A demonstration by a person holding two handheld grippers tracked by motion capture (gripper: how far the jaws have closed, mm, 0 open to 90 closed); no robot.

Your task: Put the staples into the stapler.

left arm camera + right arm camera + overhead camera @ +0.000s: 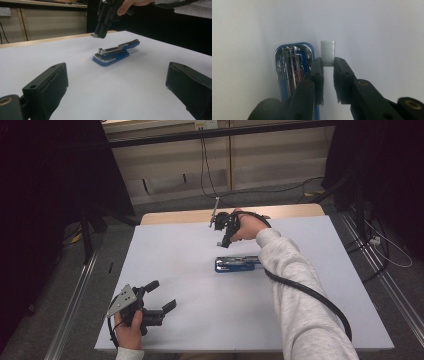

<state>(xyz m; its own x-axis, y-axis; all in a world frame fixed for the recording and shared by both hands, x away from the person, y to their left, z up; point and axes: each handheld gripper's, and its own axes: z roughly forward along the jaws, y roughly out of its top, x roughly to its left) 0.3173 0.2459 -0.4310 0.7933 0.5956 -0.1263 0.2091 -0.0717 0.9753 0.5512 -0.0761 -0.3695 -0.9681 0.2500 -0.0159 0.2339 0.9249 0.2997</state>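
1. The blue plastic stapler with its silver metal staple channel laid open (pixel 237 264) lies flat near the middle of the white surface (pixel 190 285).
2. A small silver strip of staples (pixel 328 53) is pinched at its lower edge by the right hand-held gripper (pixel 328 65), whose jaws are drawn nearly together on it.
3. In the high view that right hand-held gripper (pixel 221 243) hangs above the surface, just beyond the stapler's far side.
4. The left hand-held gripper (pixel 164 296) rests at the near left corner, jaws spread wide with nothing in them.
5. I can read no brand or writing anywhere.
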